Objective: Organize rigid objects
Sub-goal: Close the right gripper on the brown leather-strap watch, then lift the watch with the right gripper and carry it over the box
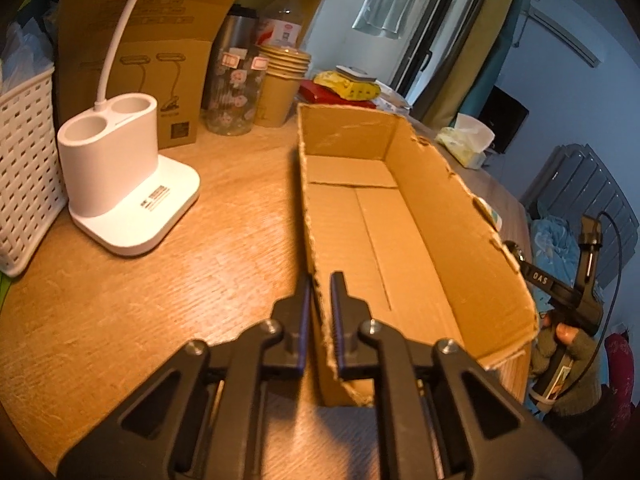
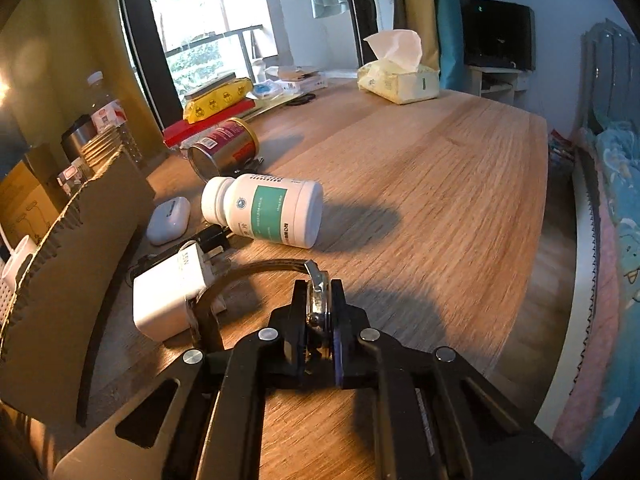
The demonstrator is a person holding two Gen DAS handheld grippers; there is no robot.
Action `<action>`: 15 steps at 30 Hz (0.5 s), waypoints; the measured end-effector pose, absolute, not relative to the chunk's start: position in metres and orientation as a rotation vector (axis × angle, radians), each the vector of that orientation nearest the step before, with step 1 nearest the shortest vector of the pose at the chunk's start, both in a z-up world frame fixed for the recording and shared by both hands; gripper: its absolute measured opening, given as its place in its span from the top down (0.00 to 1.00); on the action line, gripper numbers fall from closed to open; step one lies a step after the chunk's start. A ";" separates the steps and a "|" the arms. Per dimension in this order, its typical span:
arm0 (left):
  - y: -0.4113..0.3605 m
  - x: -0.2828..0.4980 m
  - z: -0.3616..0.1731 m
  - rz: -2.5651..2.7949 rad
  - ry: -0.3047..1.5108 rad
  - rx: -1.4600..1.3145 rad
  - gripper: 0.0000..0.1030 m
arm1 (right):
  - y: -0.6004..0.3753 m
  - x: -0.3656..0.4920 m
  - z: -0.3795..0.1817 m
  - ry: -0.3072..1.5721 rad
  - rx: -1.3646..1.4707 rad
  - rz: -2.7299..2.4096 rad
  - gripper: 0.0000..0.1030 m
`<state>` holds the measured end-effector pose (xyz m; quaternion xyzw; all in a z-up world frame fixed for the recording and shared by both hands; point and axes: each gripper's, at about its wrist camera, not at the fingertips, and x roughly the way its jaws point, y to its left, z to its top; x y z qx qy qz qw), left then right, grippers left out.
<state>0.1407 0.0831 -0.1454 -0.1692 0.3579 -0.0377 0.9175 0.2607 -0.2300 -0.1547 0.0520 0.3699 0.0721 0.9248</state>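
An open, empty cardboard box (image 1: 440, 208) lies on the wooden table. My left gripper (image 1: 322, 286) straddles its near left wall, shut on the cardboard edge. My right gripper (image 2: 318, 300) is shut on a metal wristwatch (image 2: 319, 294), whose dark strap curves off to the left. Beside the box's outer wall (image 2: 80, 280) lie a white charger plug (image 2: 172, 296), a white earbud case (image 2: 168, 220), a white pill bottle (image 2: 264, 210) with a green label on its side, and a tipped red and gold tin (image 2: 226, 146). A gloved hand (image 1: 560, 348) holds the right gripper's handle beyond the box.
Left of the box stand a white lamp base (image 1: 116, 184), a white woven basket (image 1: 24, 184), a patterned glass jar (image 1: 236, 92) and stacked paper cups (image 1: 282, 84). A tissue pack (image 2: 400, 76) and a yellow packet (image 2: 218, 100) lie at the far side. The table edge (image 2: 544, 200) runs along the right.
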 end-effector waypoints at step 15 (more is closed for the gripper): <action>0.080 0.133 -0.141 -0.021 0.716 -0.316 0.92 | -0.222 0.240 -0.136 0.712 0.101 0.208 0.90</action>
